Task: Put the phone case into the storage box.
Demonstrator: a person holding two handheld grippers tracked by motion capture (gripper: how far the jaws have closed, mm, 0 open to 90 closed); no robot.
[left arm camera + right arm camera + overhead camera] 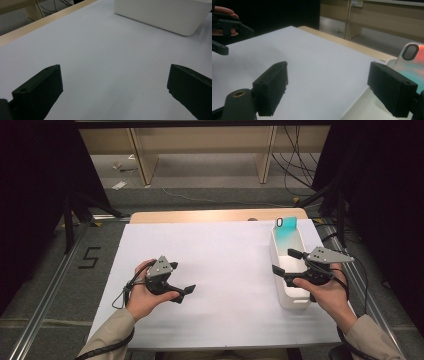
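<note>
A white oblong bin [290, 297] stands at the right of the table, with a teal phone case [287, 236] leaning upright at its far end. My right gripper [284, 261] hovers over the bin's near half with its jaws wide apart and empty. In the right gripper view [328, 70] the bin's rim [358, 102] runs between the jaws without touching them, and the phone case [413, 63] stands behind the right jaw. My left gripper [182, 279] rests low at the table's left and points right, open, with nothing between its jaws [113, 72]. It faces the bin [162, 15].
A white sheet [220, 270] covers the table, and a wooden edge [215, 215] shows at its far side. Wooden shelving and cables lie on the floor beyond. A metal rail [50, 285] runs along the left. The left gripper [227, 25] shows far off in the right gripper view.
</note>
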